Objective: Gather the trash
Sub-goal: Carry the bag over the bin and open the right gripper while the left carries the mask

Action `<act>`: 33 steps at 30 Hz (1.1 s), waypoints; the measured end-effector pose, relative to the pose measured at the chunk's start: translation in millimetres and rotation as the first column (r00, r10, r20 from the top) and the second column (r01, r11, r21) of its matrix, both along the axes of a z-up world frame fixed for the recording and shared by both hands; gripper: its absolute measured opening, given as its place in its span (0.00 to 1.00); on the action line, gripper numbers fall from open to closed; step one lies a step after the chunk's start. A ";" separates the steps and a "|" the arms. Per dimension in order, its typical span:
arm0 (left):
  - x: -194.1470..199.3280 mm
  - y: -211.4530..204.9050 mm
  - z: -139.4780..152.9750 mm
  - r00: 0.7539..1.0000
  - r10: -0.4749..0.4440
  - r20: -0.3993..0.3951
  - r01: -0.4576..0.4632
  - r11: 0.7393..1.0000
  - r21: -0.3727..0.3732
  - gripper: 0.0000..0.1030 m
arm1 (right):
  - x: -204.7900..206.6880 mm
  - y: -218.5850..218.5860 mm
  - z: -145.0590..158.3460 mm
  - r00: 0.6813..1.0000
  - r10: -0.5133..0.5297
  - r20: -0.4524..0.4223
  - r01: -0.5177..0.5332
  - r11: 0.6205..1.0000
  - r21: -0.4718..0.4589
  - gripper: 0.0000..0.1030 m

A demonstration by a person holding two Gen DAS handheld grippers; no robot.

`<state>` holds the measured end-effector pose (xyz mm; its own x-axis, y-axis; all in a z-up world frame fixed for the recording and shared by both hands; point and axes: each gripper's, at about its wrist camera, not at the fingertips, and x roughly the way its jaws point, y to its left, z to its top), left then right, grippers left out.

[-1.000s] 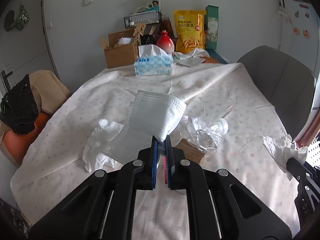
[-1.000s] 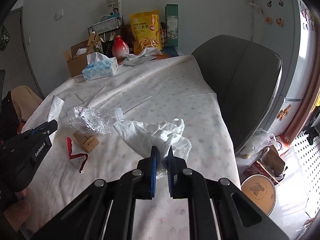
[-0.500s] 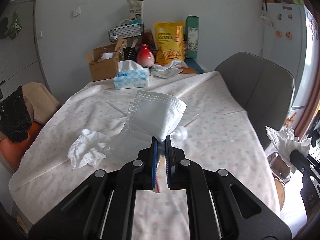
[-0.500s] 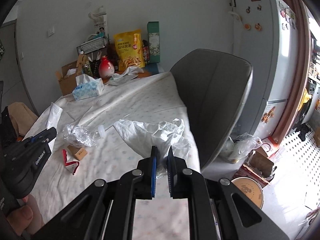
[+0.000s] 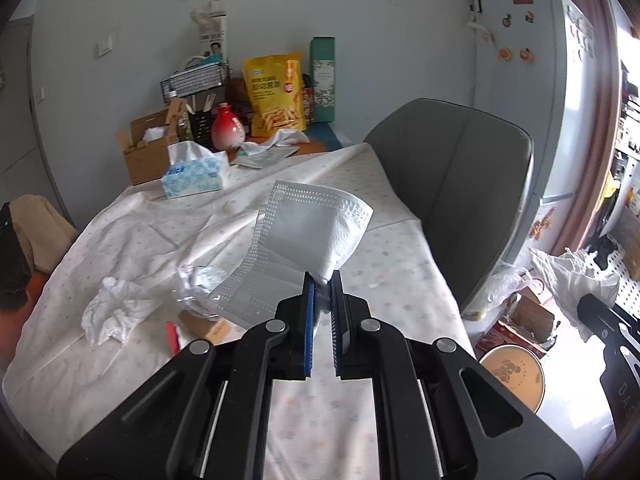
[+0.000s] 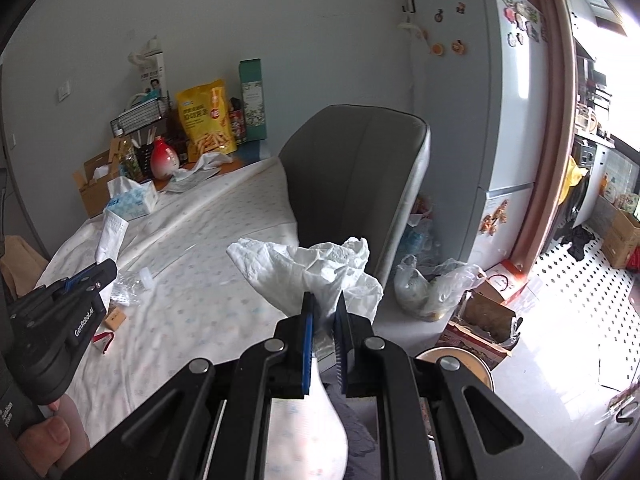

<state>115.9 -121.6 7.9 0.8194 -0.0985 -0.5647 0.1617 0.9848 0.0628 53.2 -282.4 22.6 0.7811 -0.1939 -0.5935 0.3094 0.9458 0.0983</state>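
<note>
A folded white embossed paper napkin [image 5: 316, 236] is standing up out of the left claw [image 5: 323, 280], whose 2 blue-padded fingers are clamped together on its lower corner, holding it in the air above the tabletop [image 5: 400, 280]. A crumpled white tissue [image 6: 316, 276] is being pinched the same way in the right claw [image 6: 324, 300], its jaws pressing tight on the wad, and it is hanging over the tabletop's right edge, in front of the grey padded chair [image 6: 360, 184]. On the pale dotted tablecloth below, more litter is lying: another crumpled white tissue [image 5: 116, 308], a crushed clear plastic bottle [image 5: 196, 284] just beside it, a small brown cardboard box [image 5: 208, 326] and a red-and-white scrap of wrapper [image 5: 172, 336]. At the far end of the tabletop a blue-and-white tissue box [image 5: 196, 172], an open brown carton [image 5: 146, 152], a red-and-white vase [image 5: 227, 132] and a yellow snack bag [image 5: 276, 96] are standing near the wall. On the floor to the right, a clear plastic bag [image 6: 432, 288] and a round tan lid [image 5: 512, 376] are sitting near a white fridge [image 6: 480, 100].
</note>
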 end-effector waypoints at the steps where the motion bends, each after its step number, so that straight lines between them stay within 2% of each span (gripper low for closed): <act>1: 0.1 -5.5 -0.2 1.000 -0.010 -0.002 0.010 1.000 0.001 0.08 | -2.0 -5.0 0.1 1.000 -0.009 0.002 0.009 1.000 0.002 0.10; 8: -0.7 -47.5 -4.6 0.996 -0.086 -0.010 0.086 0.996 0.001 0.08 | -12.6 -40.0 -4.2 0.997 -0.075 -0.004 0.075 0.997 0.012 0.10; 17: 1.4 -107.7 -19.5 0.978 -0.201 -0.048 0.202 0.979 0.017 0.08 | -26.3 -93.1 -17.8 0.982 -0.187 -0.025 0.187 0.982 0.030 0.10; 26: 4.2 -173.6 -40.6 0.948 -0.301 -0.099 0.306 0.951 0.036 0.08 | -38.3 -145.3 -39.6 0.959 -0.273 -0.071 0.277 0.960 0.050 0.10; 33: 4.2 -226.2 -61.2 0.913 -0.380 -0.146 0.391 0.919 0.054 0.08 | -47.0 -188.5 -62.2 0.932 -0.342 -0.118 0.350 0.935 0.055 0.10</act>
<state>120.0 -347.8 -53.3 0.6459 -0.3417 -0.6827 0.5397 0.8369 0.0917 6.2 -470.9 -39.6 0.6063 -0.3938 -0.6909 0.6283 0.7697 0.1126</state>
